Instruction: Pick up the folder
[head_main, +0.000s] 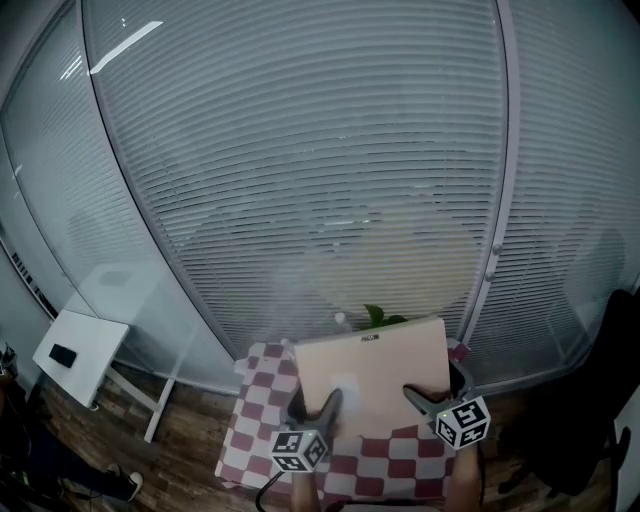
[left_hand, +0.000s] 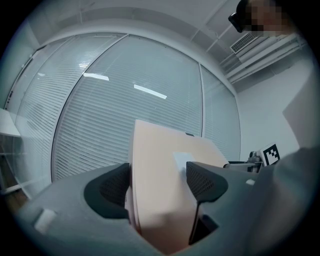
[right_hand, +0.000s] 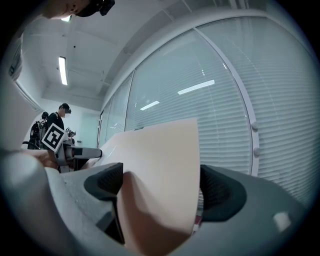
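A pale peach folder (head_main: 375, 365) is lifted off the table and tilted up, held by its near edge at both lower corners. My left gripper (head_main: 318, 408) is shut on its lower left part, and my right gripper (head_main: 432, 395) is shut on its lower right part. In the left gripper view the folder (left_hand: 162, 170) fills the gap between the dark pads (left_hand: 204, 181) of the left gripper (left_hand: 157, 185). The right gripper view shows the folder (right_hand: 160, 170) bending slightly between the jaws of the right gripper (right_hand: 160, 189), with the left gripper's marker cube (right_hand: 53, 137) beyond.
Below the folder is a table with a red-and-white checked cloth (head_main: 258, 410). Green plant leaves (head_main: 378, 317) show behind the folder. A glass wall with blinds (head_main: 320, 150) stands close ahead. A small white table (head_main: 80, 355) is at the left, a dark chair (head_main: 590, 420) at the right.
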